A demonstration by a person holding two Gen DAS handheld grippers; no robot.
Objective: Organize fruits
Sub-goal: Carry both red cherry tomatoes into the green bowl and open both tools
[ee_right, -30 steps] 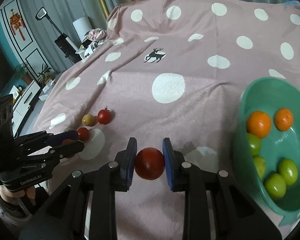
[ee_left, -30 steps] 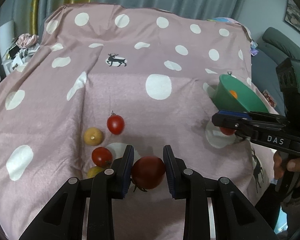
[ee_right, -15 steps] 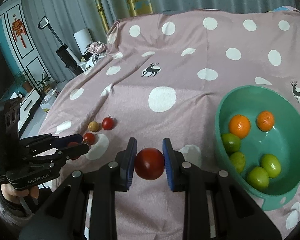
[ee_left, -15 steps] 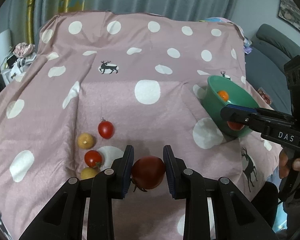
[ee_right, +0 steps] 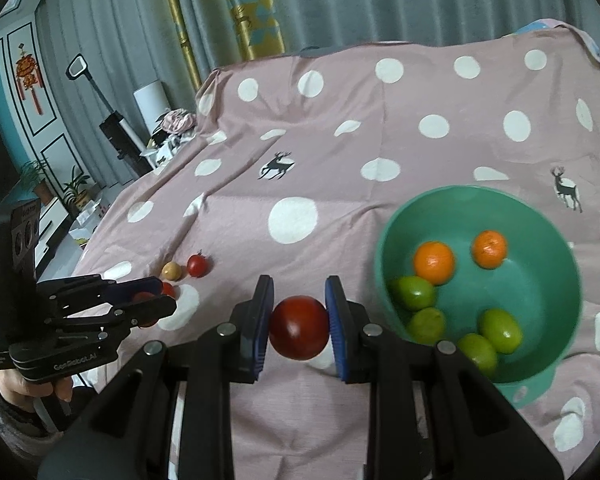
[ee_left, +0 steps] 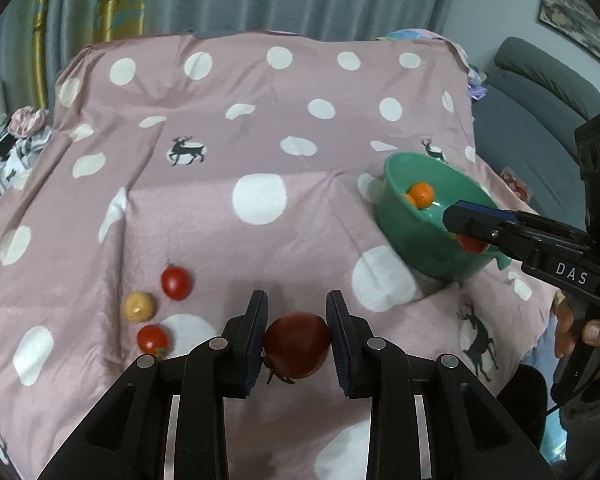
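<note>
A pink dotted cloth [ee_right: 340,152] covers the surface, bearing one green bowl [ee_right: 556,240] with two oranges [ee_right: 434,262] and four limes [ee_right: 500,330]. Three small tomatoes [ee_left: 176,282] lie near its left edge. The jaws of the left gripper [ee_left: 296,330] and right gripper [ee_right: 299,330] each pinch one red tomato [ee_right: 299,333].

Lying bare across the middle of both frames: pink cloth [ee_left: 220,240], open between the three small fruits at lower left and the green bowl [ee_right: 540,216] at right. Crowding the bowl floor: two oranges [ee_right: 434,262] and four limes [ee_right: 500,330], leaving its upper right part free. Blocking the bowl's near rim in the left view: right gripper [ee_left: 466,236] with its tomato [ee_left: 472,244].
</note>
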